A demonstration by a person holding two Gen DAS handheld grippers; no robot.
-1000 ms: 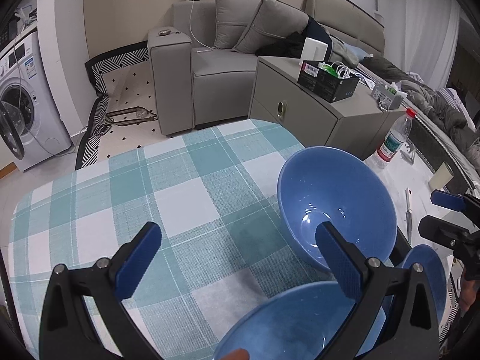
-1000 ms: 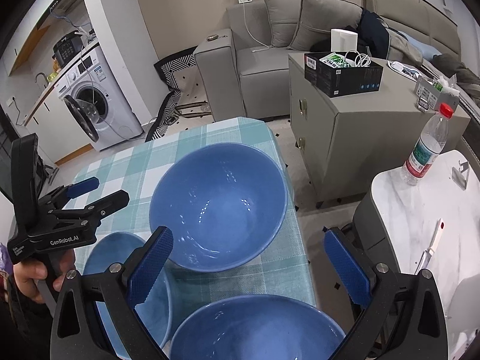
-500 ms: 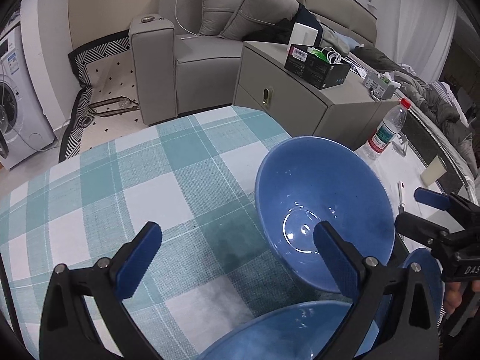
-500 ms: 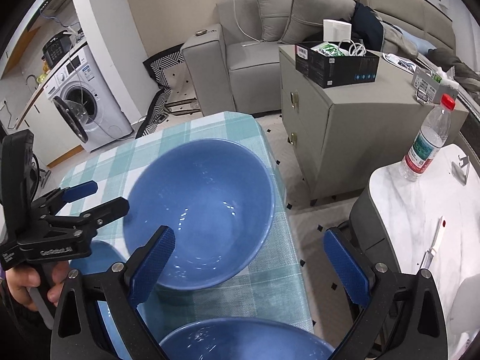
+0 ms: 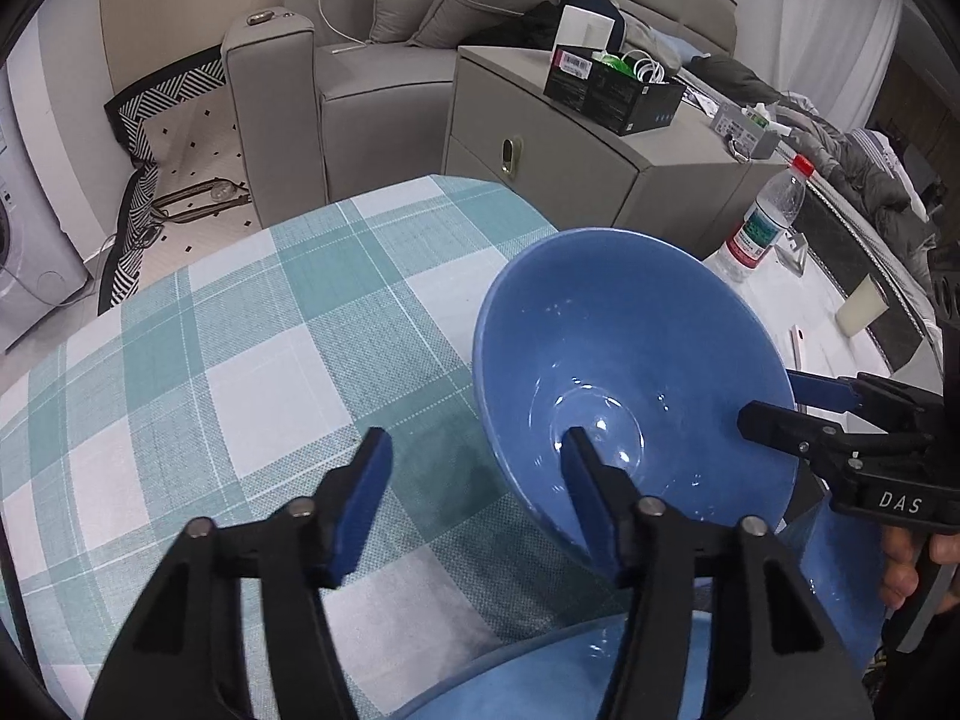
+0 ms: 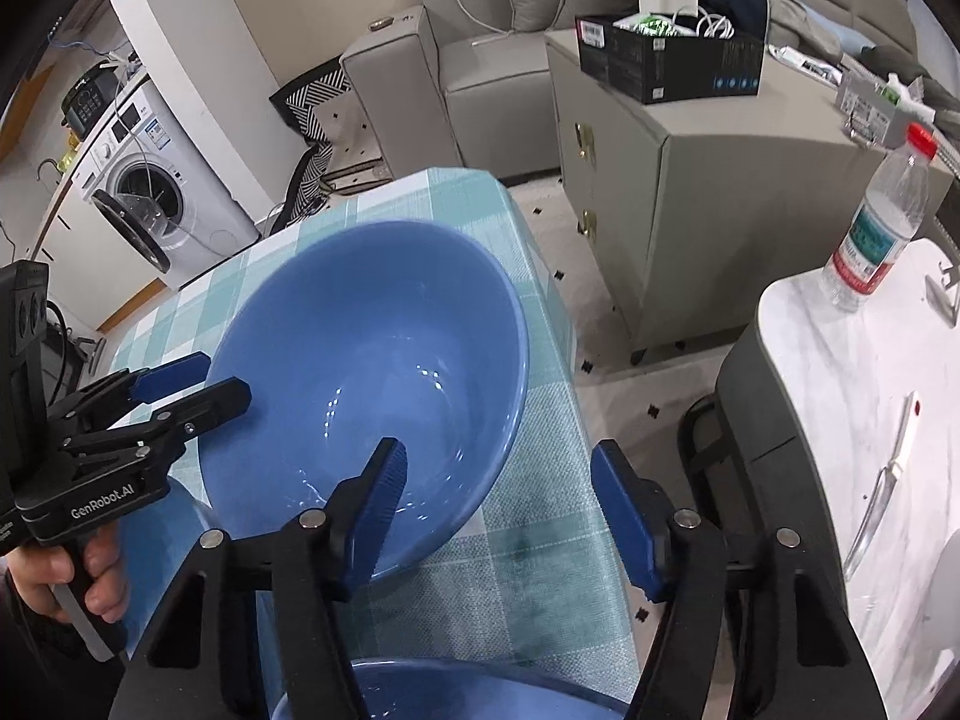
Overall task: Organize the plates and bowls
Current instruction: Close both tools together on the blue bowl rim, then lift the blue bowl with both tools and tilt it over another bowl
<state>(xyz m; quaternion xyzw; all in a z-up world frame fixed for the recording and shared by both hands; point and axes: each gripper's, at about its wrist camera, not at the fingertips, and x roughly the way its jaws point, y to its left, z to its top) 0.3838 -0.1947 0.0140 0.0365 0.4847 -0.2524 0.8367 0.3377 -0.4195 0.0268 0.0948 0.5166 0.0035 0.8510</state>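
Observation:
A large blue bowl (image 5: 630,372) sits on the checked tablecloth (image 5: 240,372); it also shows in the right wrist view (image 6: 372,360). My left gripper (image 5: 474,474) is open, its jaws astride the bowl's left rim, one finger inside and one outside. My right gripper (image 6: 498,492) is open, its jaws astride the bowl's right rim in the same way. A second blue bowl (image 5: 570,678) lies just below the grippers, and shows in the right wrist view (image 6: 456,690). A third blue dish (image 5: 840,576) is partly hidden behind the right gripper.
The table's right edge (image 6: 576,372) is close to the bowl. Beyond it stand a grey cabinet (image 6: 690,180) with a black box, and a white marble table (image 6: 870,396) with a water bottle (image 6: 882,222) and a knife. A sofa (image 5: 372,78) stands behind.
Both grippers have moved in on the large bowl from opposite sides. Their jaws have narrowed from wide open and now straddle the rim.

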